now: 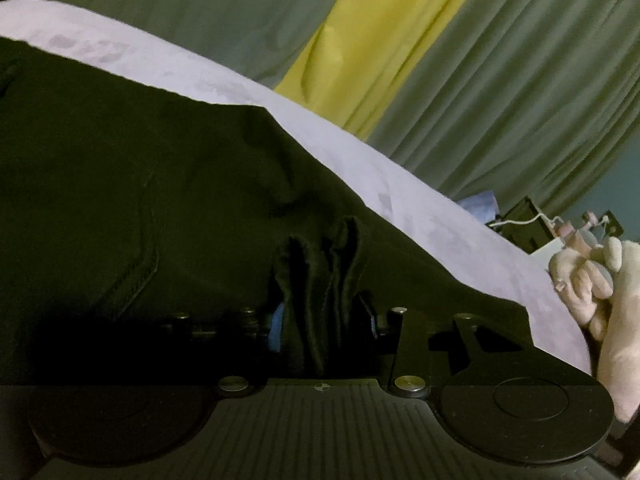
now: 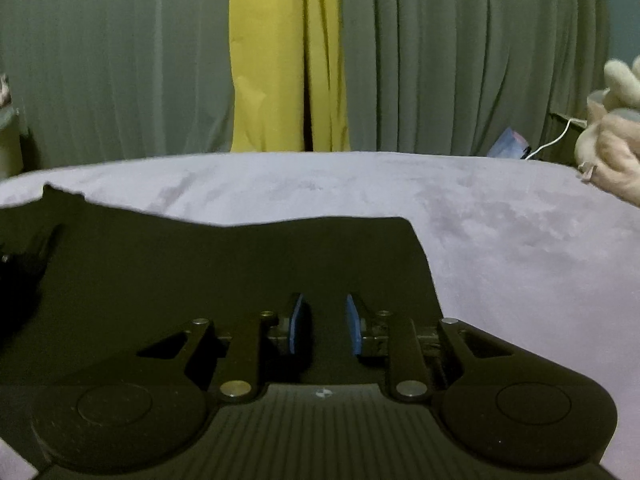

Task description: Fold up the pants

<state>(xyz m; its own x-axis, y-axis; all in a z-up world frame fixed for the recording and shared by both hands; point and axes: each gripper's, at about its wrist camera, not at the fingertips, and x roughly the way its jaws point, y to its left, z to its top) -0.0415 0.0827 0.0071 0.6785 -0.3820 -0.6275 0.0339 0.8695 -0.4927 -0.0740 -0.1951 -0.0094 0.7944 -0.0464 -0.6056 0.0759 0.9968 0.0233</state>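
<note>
Dark pants [image 1: 120, 184] lie spread on a pale lilac bed cover [image 1: 360, 152]. My left gripper [image 1: 322, 312] is shut on a bunched fold of the pants' edge, which stands up between its blue pads. In the right wrist view the pants [image 2: 200, 264] lie flat across the lower left. My right gripper [image 2: 323, 320] is open just above the pants near their right edge, with nothing between its blue pads [image 2: 354, 328].
The bed cover [image 2: 500, 240] stretches to the right and far side. Grey curtains [image 2: 460, 60] with a yellow panel [image 2: 280, 60] hang behind the bed. A plush toy [image 2: 612, 140] sits at the right edge, beside a white cable [image 2: 556, 140].
</note>
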